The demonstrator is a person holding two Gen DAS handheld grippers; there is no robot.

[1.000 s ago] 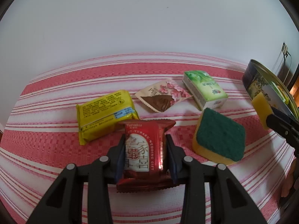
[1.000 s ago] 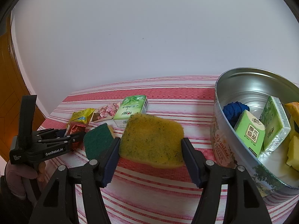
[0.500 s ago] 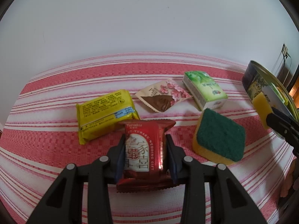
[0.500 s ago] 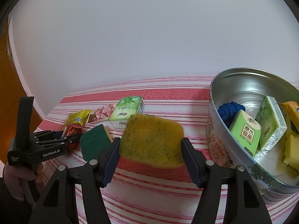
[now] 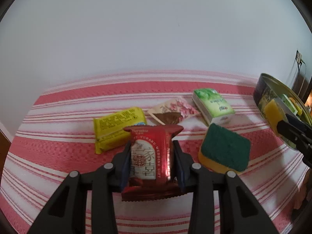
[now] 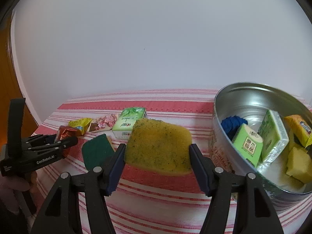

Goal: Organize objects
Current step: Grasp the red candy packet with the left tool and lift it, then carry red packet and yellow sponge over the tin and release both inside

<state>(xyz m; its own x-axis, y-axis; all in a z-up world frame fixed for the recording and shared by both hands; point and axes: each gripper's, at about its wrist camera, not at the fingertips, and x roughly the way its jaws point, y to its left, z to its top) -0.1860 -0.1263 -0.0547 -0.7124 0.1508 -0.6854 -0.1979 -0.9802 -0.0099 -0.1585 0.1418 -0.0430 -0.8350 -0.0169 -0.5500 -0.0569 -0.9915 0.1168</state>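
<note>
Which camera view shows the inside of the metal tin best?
The right wrist view: it looks down into the tin, showing green boxes, blue cloth and yellow items. The left wrist view shows only its outer wall and rim at the right edge.

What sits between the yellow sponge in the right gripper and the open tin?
Nothing visible. The right gripper holds the yellow sponge just left of the tin, with only bare striped cloth between them. The tin is open-topped, with free floor near its left wall.
</note>
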